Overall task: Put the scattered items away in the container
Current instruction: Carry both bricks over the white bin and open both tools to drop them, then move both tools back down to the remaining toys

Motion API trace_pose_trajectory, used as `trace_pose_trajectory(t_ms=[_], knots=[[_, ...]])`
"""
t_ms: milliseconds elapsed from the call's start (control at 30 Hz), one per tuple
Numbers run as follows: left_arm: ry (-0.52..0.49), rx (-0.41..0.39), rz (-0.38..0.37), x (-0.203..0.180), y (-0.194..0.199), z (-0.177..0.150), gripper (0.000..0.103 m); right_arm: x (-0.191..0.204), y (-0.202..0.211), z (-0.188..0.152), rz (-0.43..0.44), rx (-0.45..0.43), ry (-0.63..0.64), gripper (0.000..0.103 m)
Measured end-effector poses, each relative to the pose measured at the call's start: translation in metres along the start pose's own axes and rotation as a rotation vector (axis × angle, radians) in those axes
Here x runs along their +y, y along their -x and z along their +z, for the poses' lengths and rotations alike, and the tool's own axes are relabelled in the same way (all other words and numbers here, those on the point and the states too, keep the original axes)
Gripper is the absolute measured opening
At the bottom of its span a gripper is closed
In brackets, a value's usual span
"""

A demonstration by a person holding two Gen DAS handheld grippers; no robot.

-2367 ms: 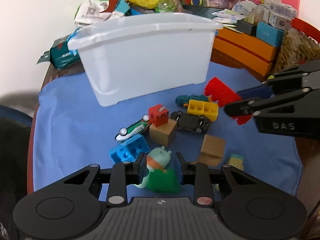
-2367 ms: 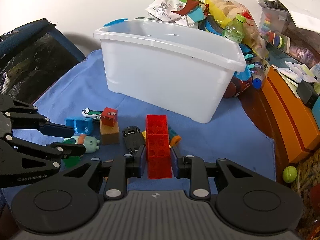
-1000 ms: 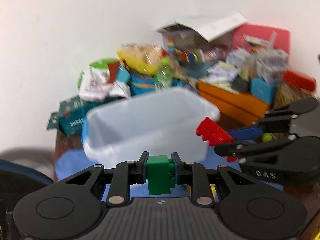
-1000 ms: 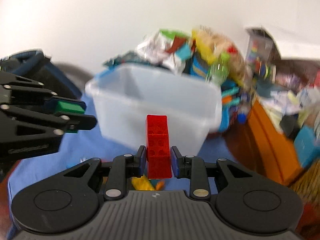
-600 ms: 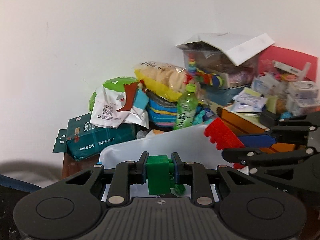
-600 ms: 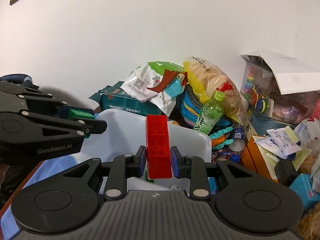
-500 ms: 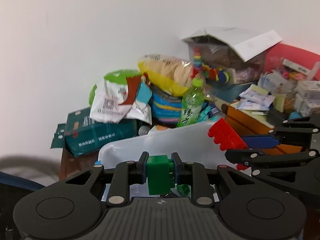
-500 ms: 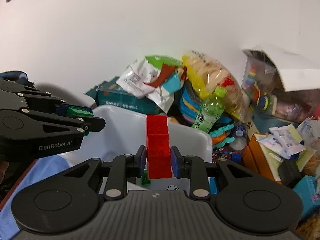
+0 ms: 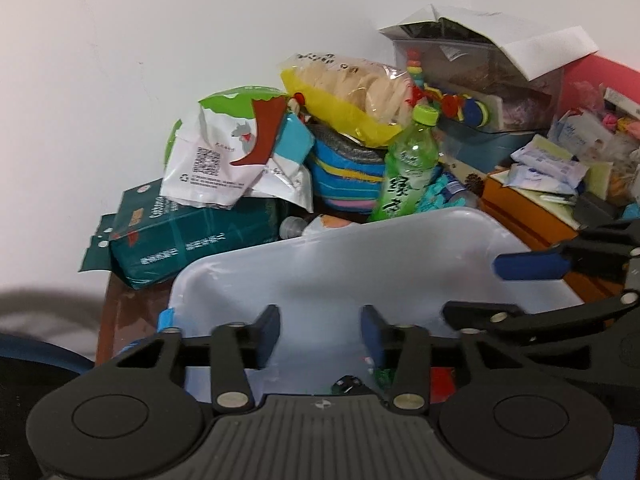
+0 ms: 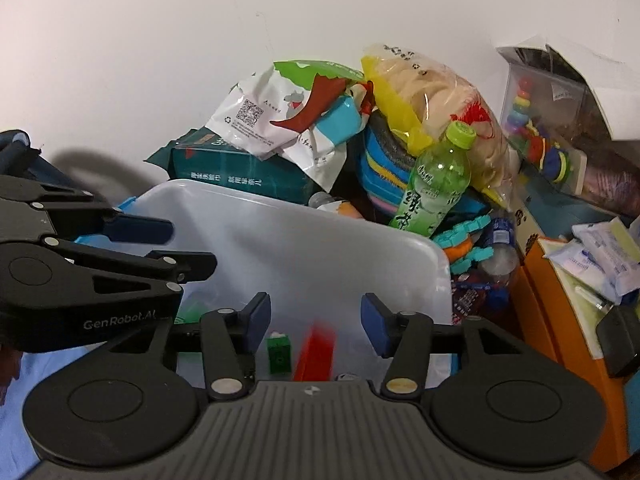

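Both sets of tongs hang over the white plastic container [image 10: 320,240], which fills the lower middle of each view. The left tongs [image 9: 320,334] are opening, pads apart with nothing between them. The right tongs [image 10: 314,322] are opening too; a red brick [image 10: 316,350], blurred, shows below the gap, free of the pads, inside the container beside a small green brick [image 10: 279,350]. A green bottle [image 10: 436,184] leans behind the far rim.
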State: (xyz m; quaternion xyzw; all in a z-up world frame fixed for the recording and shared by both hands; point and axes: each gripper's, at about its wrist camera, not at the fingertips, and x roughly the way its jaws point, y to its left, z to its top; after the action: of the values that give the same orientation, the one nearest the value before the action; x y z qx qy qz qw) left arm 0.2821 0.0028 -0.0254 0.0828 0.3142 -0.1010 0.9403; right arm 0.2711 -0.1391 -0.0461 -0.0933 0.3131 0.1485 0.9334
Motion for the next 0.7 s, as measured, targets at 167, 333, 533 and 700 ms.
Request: trace_pose_trajectory(t_ms=[167,333,533,700], knots=[[0.01,-0.017,0.007,0.003,0.014,-0.001,0.068,-0.001,0.008,0.001,-0.011,-0.015,-0.004,0.054],[0.014,-0.058,0.002,0.002,0.048,-0.008,0.073,0.004,0.033,0.002,-0.009,-0.047,0.006,0.054],[0.02,-0.075,-0.015,-0.001,0.088,-0.035,0.074,0.016,0.071,-0.012,-0.001,-0.071,0.022,0.054],[0.028,-0.004,-0.034,-0.004,0.095,-0.078,0.074,0.031,0.091,-0.044,0.014,-0.041,0.061,0.054]])
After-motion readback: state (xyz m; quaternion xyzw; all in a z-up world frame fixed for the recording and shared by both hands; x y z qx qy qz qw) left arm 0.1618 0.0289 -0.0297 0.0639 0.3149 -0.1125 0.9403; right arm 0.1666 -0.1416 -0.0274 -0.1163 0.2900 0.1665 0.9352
